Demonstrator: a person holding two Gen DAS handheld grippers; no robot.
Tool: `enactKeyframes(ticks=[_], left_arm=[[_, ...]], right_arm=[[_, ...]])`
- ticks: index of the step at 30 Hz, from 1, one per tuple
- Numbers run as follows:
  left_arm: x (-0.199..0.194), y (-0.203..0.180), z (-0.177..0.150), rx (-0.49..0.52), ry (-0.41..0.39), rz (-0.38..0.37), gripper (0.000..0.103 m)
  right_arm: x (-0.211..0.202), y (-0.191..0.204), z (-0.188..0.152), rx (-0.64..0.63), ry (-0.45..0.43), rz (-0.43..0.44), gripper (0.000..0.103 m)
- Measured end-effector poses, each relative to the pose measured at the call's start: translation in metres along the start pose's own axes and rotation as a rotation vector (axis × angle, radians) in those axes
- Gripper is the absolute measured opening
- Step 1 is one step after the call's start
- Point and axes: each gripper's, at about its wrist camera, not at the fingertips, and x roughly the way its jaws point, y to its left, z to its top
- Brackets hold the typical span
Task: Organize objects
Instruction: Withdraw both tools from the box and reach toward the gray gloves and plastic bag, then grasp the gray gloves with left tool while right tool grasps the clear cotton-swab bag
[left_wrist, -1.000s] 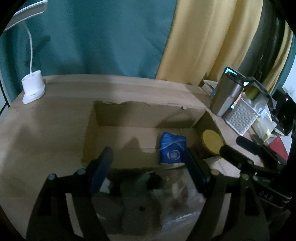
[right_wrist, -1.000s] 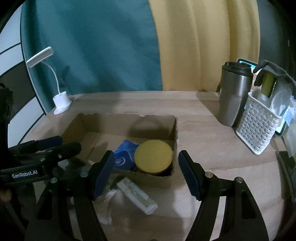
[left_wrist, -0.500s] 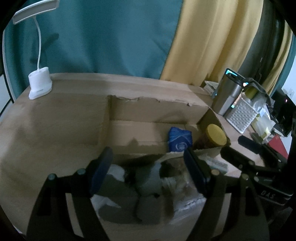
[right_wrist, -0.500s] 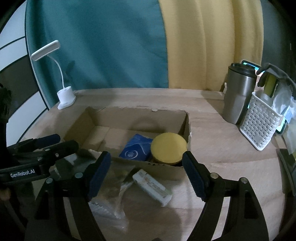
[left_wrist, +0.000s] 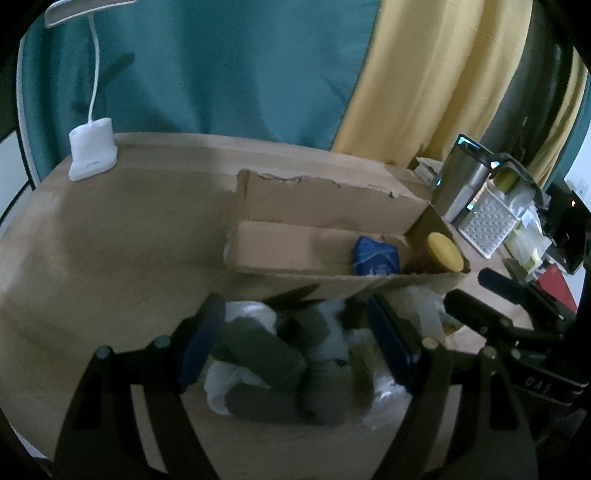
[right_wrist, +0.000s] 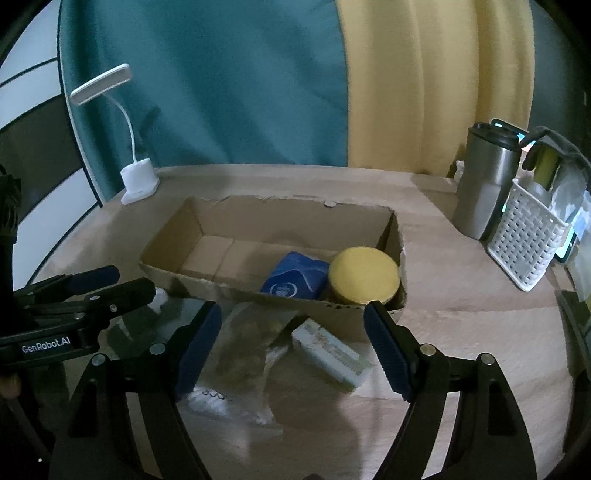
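A shallow cardboard box (right_wrist: 229, 221) (left_wrist: 317, 206) lies on the wooden table. Inside it at the right end are a blue packet (right_wrist: 293, 278) (left_wrist: 375, 254) and a jar with a yellow lid (right_wrist: 364, 275) (left_wrist: 445, 251). In front of the box lie a clear plastic bag with dark contents (right_wrist: 245, 332), a small white packet (right_wrist: 332, 352), and a grey and white bundle (left_wrist: 280, 365). My left gripper (left_wrist: 295, 339) is open above the bundle. My right gripper (right_wrist: 291, 343) is open above the bag and white packet. Both hold nothing.
A white desk lamp (right_wrist: 138, 181) (left_wrist: 92, 153) stands at the back left. A steel tumbler (right_wrist: 485, 181) (left_wrist: 458, 188) and a white perforated basket (right_wrist: 526, 243) (left_wrist: 487, 223) stand at the right. Teal and yellow curtains hang behind the table.
Both grippers have pulled back and up from the box, so more of the box and the items in front of it show. Both stayed open.
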Motion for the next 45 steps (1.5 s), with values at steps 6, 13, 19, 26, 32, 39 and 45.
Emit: enactKeyframes(ticks=[6, 13, 19, 26, 32, 39, 45], left_arm=[[0.0, 0.01, -0.008, -0.01, 0.011, 0.005, 0.08], [0.003, 0.021, -0.016, -0.024, 0.031, 0.011, 0.08], [0.005, 0.027, -0.019, -0.034, 0.037, 0.022, 0.08], [0.008, 0.032, -0.02, -0.037, 0.046, 0.028, 0.08], [0.009, 0.03, -0.022, -0.028, 0.053, 0.032, 0.08], [0.008, 0.025, -0.025, -0.014, 0.059, 0.037, 0.08], [0.005, 0.015, -0.025, 0.013, 0.058, 0.035, 0.08]], right_arm=[[0.003, 0.01, -0.004, -0.013, 0.012, 0.008, 0.082], [0.011, 0.019, -0.008, -0.021, 0.037, 0.015, 0.082], [0.018, 0.027, -0.011, -0.028, 0.061, 0.023, 0.082], [0.028, 0.032, -0.013, -0.032, 0.083, 0.031, 0.082], [0.036, 0.035, -0.017, -0.042, 0.105, 0.035, 0.082], [0.038, 0.038, -0.024, -0.067, 0.121, 0.059, 0.053], [0.028, 0.034, -0.023, -0.058, 0.094, 0.077, 0.05]])
